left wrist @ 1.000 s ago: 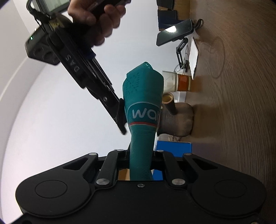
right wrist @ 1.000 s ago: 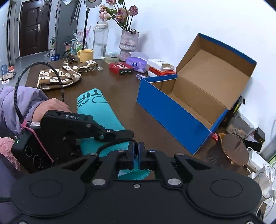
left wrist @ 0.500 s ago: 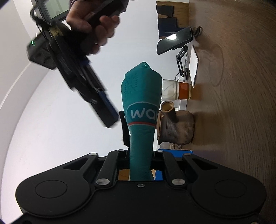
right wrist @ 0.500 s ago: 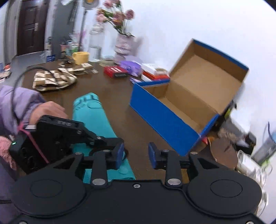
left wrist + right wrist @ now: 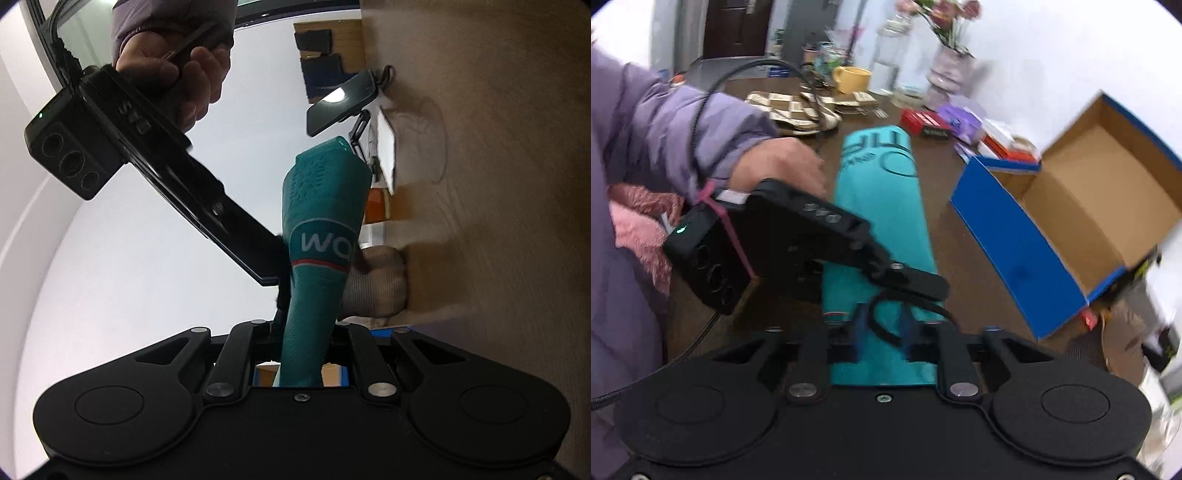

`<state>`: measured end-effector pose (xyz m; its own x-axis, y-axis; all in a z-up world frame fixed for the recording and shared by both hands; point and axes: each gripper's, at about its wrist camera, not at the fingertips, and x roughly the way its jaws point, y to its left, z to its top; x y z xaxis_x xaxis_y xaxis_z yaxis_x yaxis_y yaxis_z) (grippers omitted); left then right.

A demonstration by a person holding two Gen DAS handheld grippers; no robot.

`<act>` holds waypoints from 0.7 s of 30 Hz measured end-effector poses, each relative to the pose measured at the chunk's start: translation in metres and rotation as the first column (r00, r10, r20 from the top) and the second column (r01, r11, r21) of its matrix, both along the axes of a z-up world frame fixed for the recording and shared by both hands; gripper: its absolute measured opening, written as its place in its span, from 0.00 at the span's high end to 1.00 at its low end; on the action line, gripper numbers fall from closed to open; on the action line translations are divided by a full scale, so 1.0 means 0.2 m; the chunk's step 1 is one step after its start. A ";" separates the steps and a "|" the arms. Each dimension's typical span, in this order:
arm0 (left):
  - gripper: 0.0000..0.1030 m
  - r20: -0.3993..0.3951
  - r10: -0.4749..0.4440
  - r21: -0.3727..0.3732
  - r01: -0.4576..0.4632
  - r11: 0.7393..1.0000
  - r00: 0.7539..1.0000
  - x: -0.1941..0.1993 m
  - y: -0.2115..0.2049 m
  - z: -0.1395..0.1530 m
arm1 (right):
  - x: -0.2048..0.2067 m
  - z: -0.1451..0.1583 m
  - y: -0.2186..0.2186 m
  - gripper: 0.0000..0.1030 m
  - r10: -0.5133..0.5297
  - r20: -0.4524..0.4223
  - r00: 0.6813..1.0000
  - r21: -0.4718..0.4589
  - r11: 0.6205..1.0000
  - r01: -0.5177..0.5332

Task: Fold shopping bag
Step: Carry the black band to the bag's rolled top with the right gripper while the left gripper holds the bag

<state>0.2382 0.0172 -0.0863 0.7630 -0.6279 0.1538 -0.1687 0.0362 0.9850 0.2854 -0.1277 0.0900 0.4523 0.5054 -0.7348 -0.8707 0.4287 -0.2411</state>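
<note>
Dark wood tabletop (image 5: 964, 280) beneath a white wall, carrying an open blue cardboard box (image 5: 1027, 243), a checked cloth bag (image 5: 790, 110), a yellow mug (image 5: 851, 78) and a vase of flowers (image 5: 949, 70). The teal shopping bag (image 5: 882, 206), already narrowed to a long strip, lies lengthwise on the tabletop beside the box and runs away from the right wrist camera.

The left gripper (image 5: 303, 332) has its fingers clamped on one end of the strip, which stands out ahead of that camera with white lettering showing. The right gripper (image 5: 882, 332) sits over the near end of the strip with the teal fabric and a black cable between its blue-padded fingers; its jaws are closing, and in the frame the pads stand a little apart, not yet pressing the cloth.

For a clean fold, the judgement is that the right fingers should take the full thickness of the near end squarely, free of the cable, while the left grip keeps the strip taut and the long edges aligned, so the layers stay stacked when one end is carried over the other.

Motion blur softens the right view. The left gripper's body covers part of the strip there, and the very near edge of the bag is hidden under the right gripper's housing. Whether the cable is caught cannot be told.
</note>
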 end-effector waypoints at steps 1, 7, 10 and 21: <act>0.89 -0.028 0.005 -0.014 -0.005 1.000 1.000 -0.01 -0.01 0.00 | 0.00 0.00 0.00 0.95 -0.003 -0.003 1.000 0.001 1.000 0.003; 0.89 -0.052 0.006 -0.081 -0.010 0.997 0.999 0.00 -0.04 -0.02 | -0.01 0.02 -0.03 0.99 -0.053 0.035 0.998 0.051 0.997 0.051; 0.89 -0.052 0.025 -0.151 -0.033 0.988 0.998 0.01 -0.02 -0.01 | 0.01 0.10 -0.15 0.99 -0.140 0.024 0.990 0.170 0.976 0.134; 0.88 0.025 0.009 -0.340 0.000 0.941 1.000 0.00 0.01 0.07 | 0.15 0.14 -0.58 0.99 -0.092 -0.348 0.933 0.639 0.705 0.307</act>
<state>0.2373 0.0187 -0.0732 0.7586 -0.5313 0.3772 -0.1952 0.3670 0.9095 0.3145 -0.2445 0.1184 0.4404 0.8317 -0.3382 -0.7256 0.5515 0.4114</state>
